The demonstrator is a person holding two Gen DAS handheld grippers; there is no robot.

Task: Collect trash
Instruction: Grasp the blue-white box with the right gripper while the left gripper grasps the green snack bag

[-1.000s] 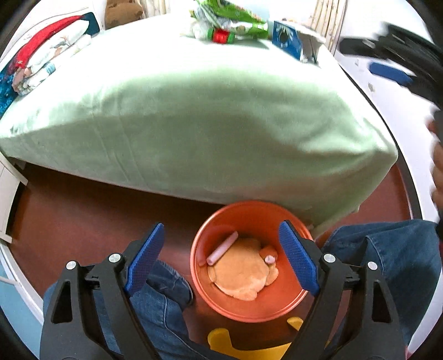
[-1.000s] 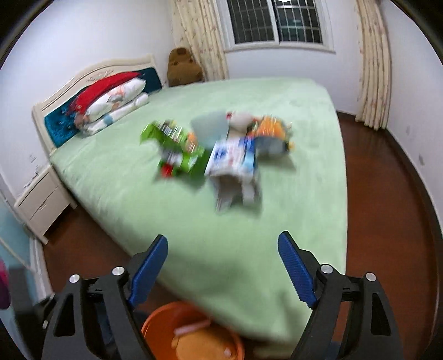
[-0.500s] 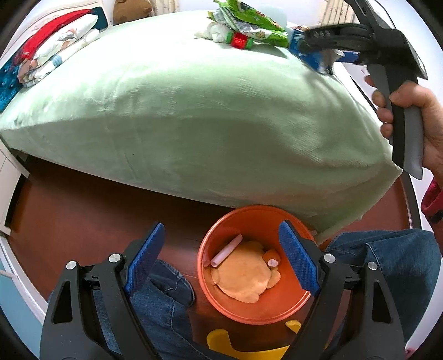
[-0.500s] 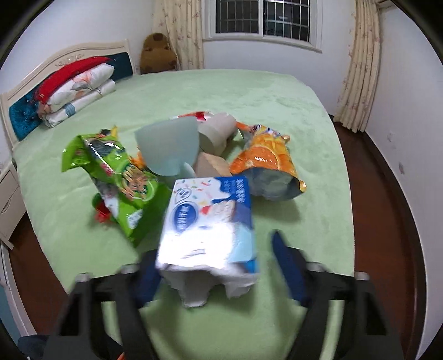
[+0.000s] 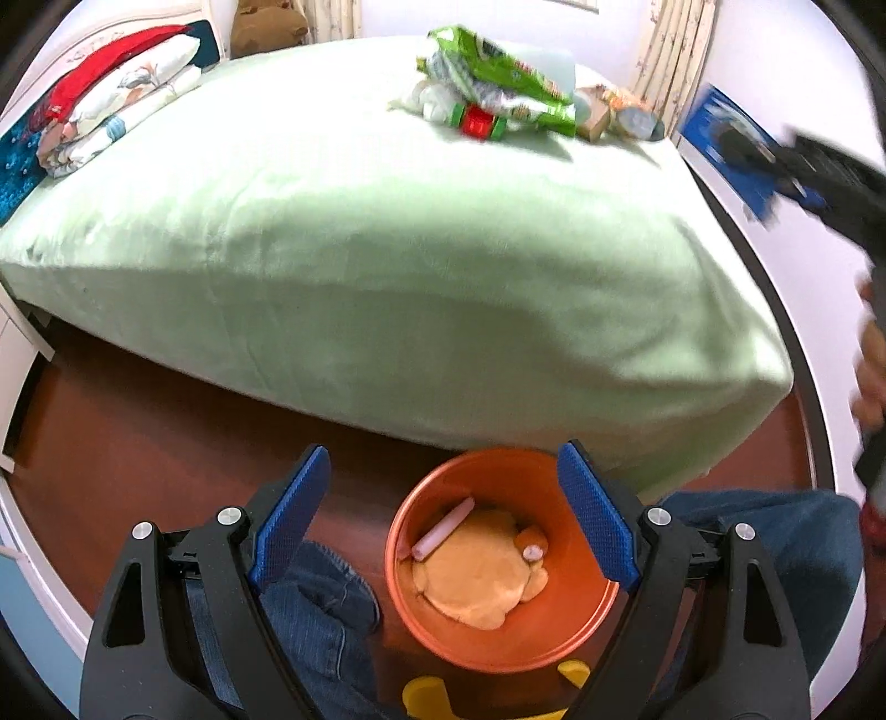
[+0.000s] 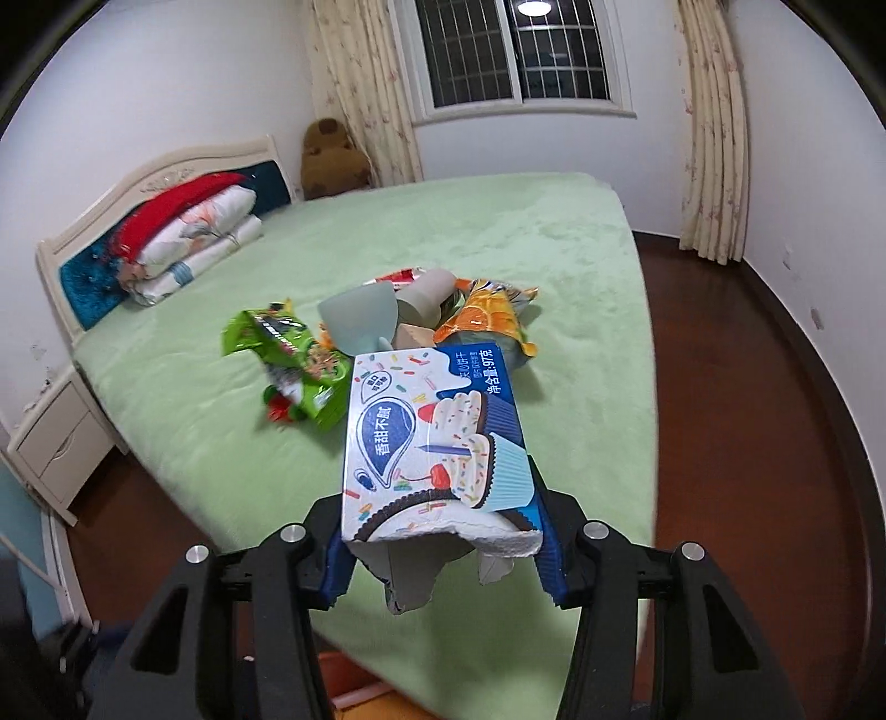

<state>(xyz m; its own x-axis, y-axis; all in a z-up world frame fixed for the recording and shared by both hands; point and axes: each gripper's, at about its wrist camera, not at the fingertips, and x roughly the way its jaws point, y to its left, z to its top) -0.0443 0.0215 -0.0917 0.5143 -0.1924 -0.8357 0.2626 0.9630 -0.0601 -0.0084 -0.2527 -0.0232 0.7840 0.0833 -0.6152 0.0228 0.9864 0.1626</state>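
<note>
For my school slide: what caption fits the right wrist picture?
Right gripper lifts a torn cookie box above the green bed.

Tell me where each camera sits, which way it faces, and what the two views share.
Left wrist: rides the open left claw, low by the floor, facing down at the orange bin and the bed; the person's jeans show.
Right wrist: rides the right claw, above the bed's edge, facing the window; it is shut on the biscuit box.
Shared: bed, green snack bag, pillows, and the blurred box at the left view's right edge.
</note>
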